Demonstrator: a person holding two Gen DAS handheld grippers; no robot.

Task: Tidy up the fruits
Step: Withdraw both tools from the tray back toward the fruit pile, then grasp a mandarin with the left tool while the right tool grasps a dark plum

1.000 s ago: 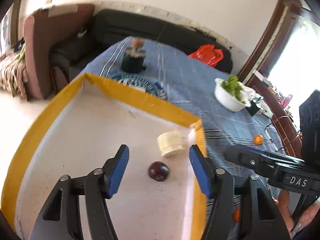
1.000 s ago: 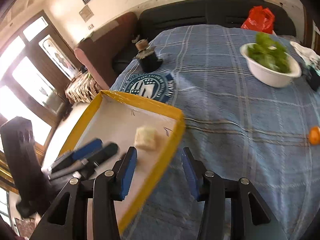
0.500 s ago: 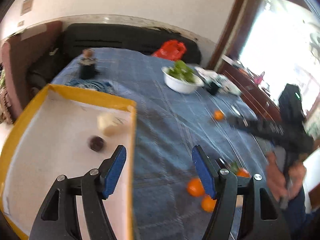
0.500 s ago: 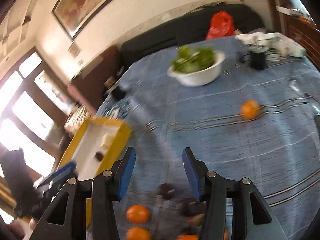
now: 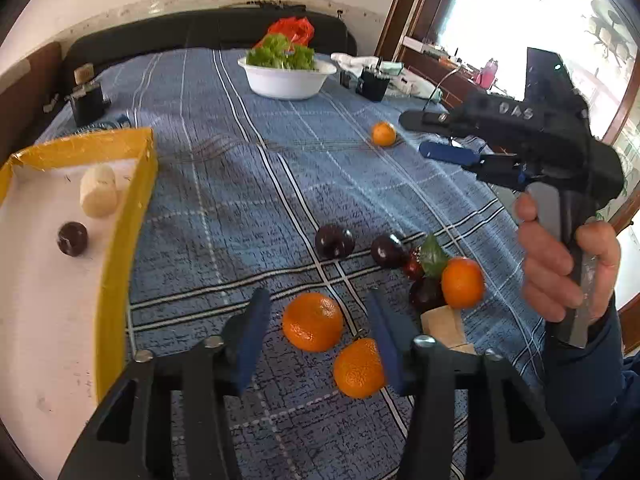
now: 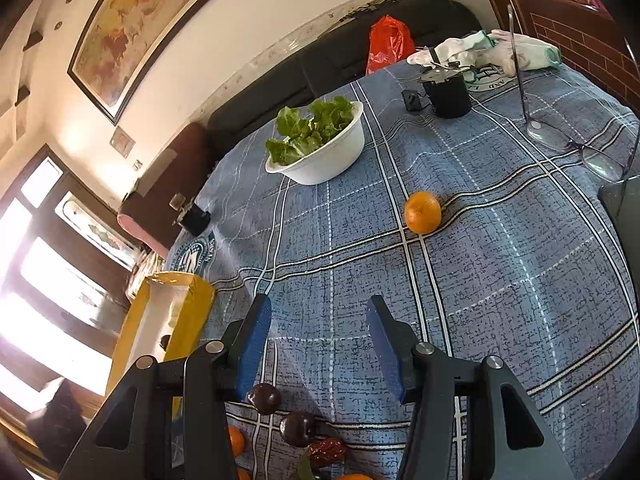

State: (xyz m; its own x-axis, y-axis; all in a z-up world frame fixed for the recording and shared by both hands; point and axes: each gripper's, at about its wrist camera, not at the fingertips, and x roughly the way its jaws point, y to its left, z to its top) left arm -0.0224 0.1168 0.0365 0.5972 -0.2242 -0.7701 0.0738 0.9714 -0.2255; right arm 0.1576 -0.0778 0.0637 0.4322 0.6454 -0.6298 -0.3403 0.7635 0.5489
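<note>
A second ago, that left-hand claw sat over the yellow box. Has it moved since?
Yes. The left gripper has swung away from the yellow box, now off to its side, and sits over the loose oranges on the blue cloth, jaws closing.

Left gripper (image 5: pixel 316 336) closing on nothing; right gripper (image 6: pixel 318 340) gapes empty.

The right gripper (image 5: pixel 448 138) body reads "DAS", upside down.

Salad bowl (image 6: pixel 320 160), specs (image 6: pixel 576 142), red bag (image 6: pixel 388 42)
</note>
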